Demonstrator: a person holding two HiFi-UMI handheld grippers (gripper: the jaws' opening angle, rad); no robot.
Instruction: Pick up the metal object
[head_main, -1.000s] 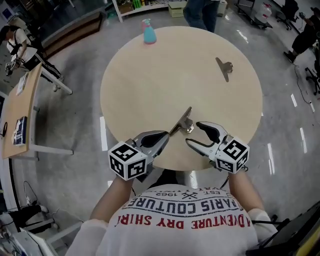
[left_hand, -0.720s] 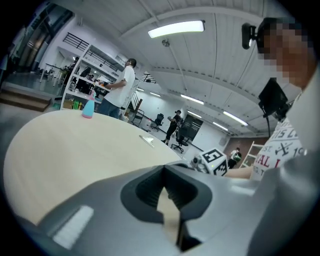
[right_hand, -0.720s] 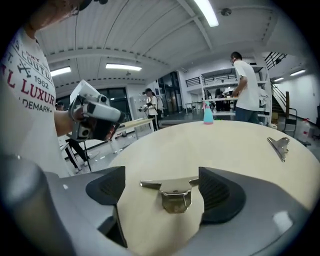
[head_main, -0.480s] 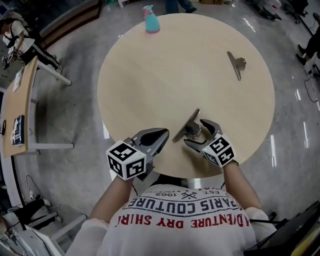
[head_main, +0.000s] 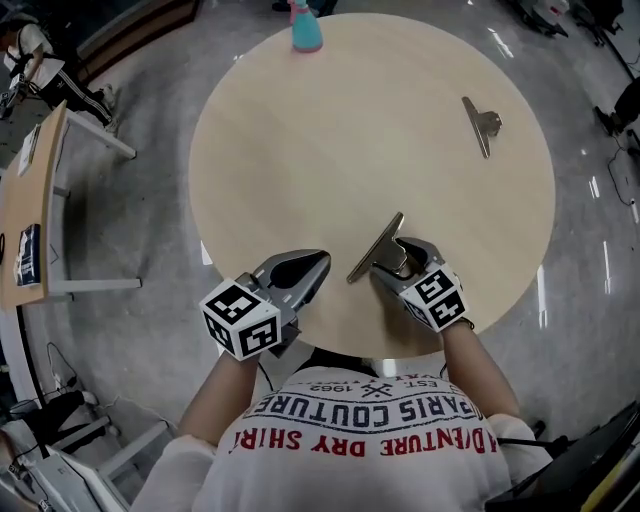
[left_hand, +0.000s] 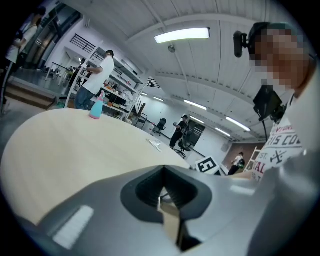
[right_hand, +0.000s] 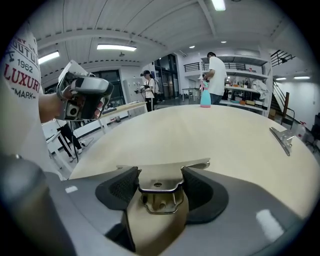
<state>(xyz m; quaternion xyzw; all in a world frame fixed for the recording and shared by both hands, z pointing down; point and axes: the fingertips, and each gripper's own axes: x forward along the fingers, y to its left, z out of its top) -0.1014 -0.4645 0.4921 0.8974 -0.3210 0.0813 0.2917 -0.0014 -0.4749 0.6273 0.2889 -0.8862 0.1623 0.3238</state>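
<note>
Because the right claw (head_main: 400, 258) is pinching the looped handle of the metal clip (head_main: 378, 247), one dark pad on each side of it, the step in hand looks like the grasp itself, with the lift not yet made. In the right gripper view the handle sits square between the pads, and the clip's flat blade (right_hand: 160, 167) lies across the wood just beyond them. The clip rests on the bench (head_main: 330, 140) close to its near rim, a little right of centre in the lower half of the head view, its blade running up and to the right.

The next move, as I judge it, calls for a firm hold and a straight rise. The handle is thin, smooth metal and could pivot or slip between the pads if the grip is light.

The left claw (head_main: 305, 268) is pressed together with nothing in it, at the bench's near edge, left of the clip and apart from it.

Farther out, a second clip (head_main: 481, 125) lies alone at the upper right of the bench. The only container is a blue spray bottle (head_main: 305, 28) with a pink top, at the far rim at the top of the frame. I cannot tell what is in it.
</note>
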